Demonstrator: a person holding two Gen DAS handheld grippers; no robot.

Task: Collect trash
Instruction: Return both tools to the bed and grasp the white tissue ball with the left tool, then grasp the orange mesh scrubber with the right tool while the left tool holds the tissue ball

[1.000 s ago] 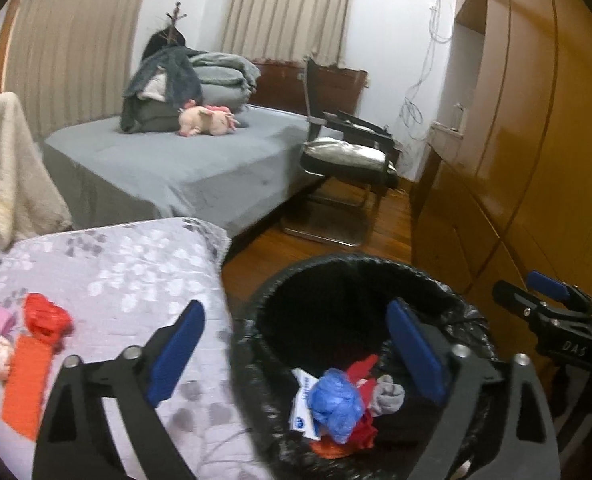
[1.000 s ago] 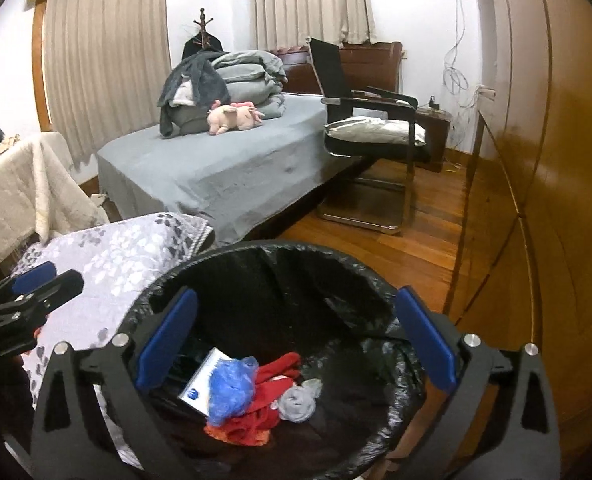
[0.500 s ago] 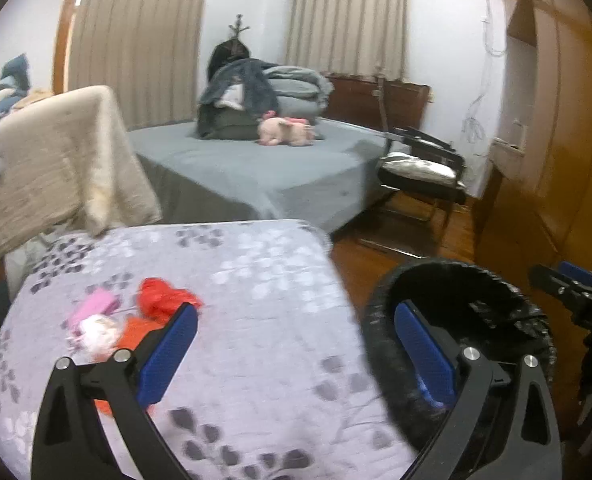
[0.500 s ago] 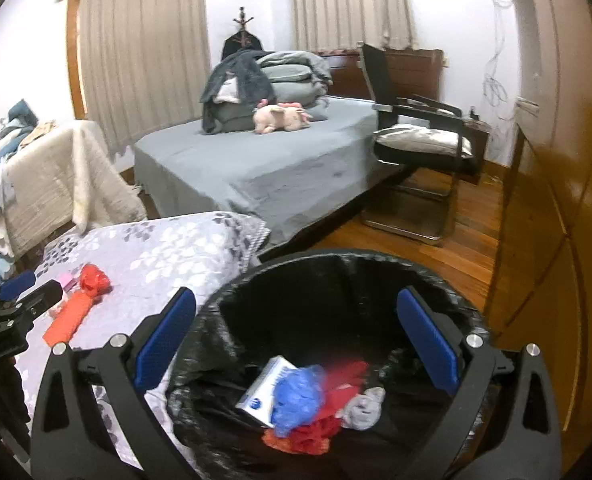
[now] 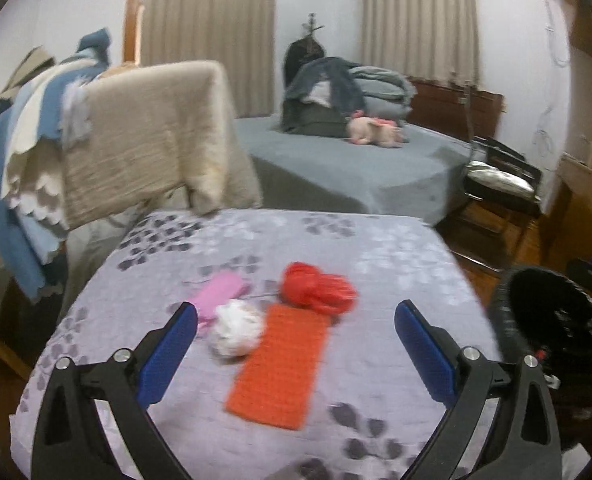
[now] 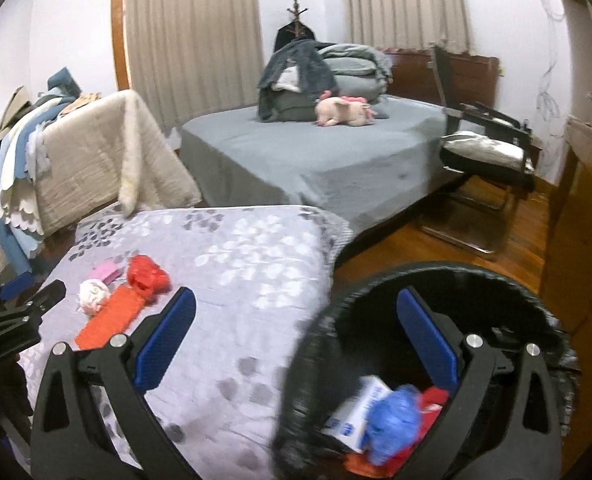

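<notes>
On the lilac flowered table (image 5: 396, 248) lie an orange flat piece (image 5: 281, 366), a red crumpled wad (image 5: 316, 288), a white crumpled ball (image 5: 237, 328) and a pink piece (image 5: 217, 294). My left gripper (image 5: 296, 356) hovers open just in front of them, holding nothing. The same items show small in the right wrist view: orange piece (image 6: 111, 316), red wad (image 6: 147, 276), white ball (image 6: 93, 296). My right gripper (image 6: 296, 344) is open and empty over the near rim of the black-lined bin (image 6: 536, 320), which holds a blue wad (image 6: 394, 416), a white packet and red scraps.
The bin (image 5: 556, 320) stands on the wooden floor right of the table. A grey bed (image 6: 316, 160) with piled clothes and a pink plush lies behind, a black chair (image 6: 488, 148) to its right, a blanket-draped rack (image 5: 135, 132) at left, wooden cabinets along the right.
My left gripper has swung left from above the bin to over the table's trash. My right gripper has turned slightly left, so the bin has slid right in its view. Both stay open.
</notes>
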